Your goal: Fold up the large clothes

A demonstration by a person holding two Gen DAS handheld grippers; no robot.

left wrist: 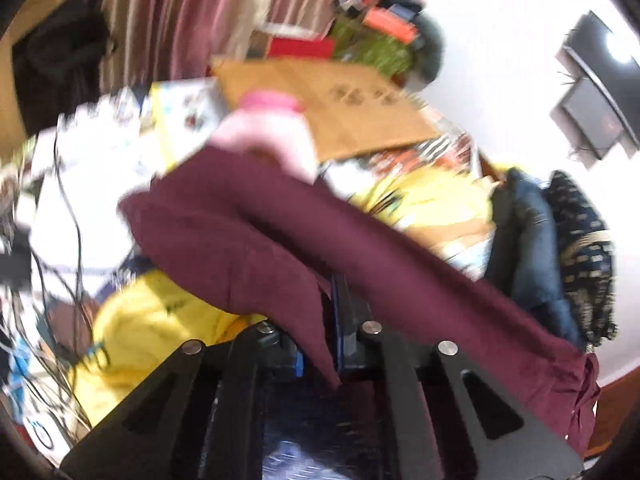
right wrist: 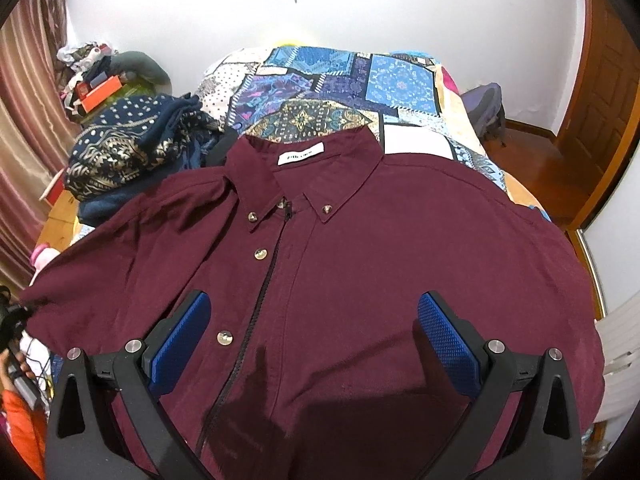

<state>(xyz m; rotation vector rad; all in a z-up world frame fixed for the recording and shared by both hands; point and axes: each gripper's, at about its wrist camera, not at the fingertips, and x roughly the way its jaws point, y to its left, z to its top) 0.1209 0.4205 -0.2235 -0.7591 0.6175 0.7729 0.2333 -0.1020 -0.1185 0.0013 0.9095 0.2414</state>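
Note:
A maroon button-up shirt (right wrist: 360, 264) lies spread front-up on the bed, collar away from me, with brass buttons and a white neck label. My right gripper (right wrist: 314, 340) hovers just above its lower front, open and empty, blue pads (right wrist: 448, 344) wide apart. In the blurred left wrist view, my left gripper (left wrist: 338, 336) is shut on a fold of the shirt's fabric (left wrist: 280, 236), likely a sleeve, which drapes over the fingers and hides the pads.
A patchwork quilt (right wrist: 336, 84) covers the bed beyond the collar. A dark patterned pile of clothes (right wrist: 132, 152) sits left of the shirt. Yellow cloth (left wrist: 144, 320), a cardboard sheet (left wrist: 320, 108), a pink bottle (left wrist: 272, 128) and cables clutter the left side. A wooden door (right wrist: 600, 92) stands right.

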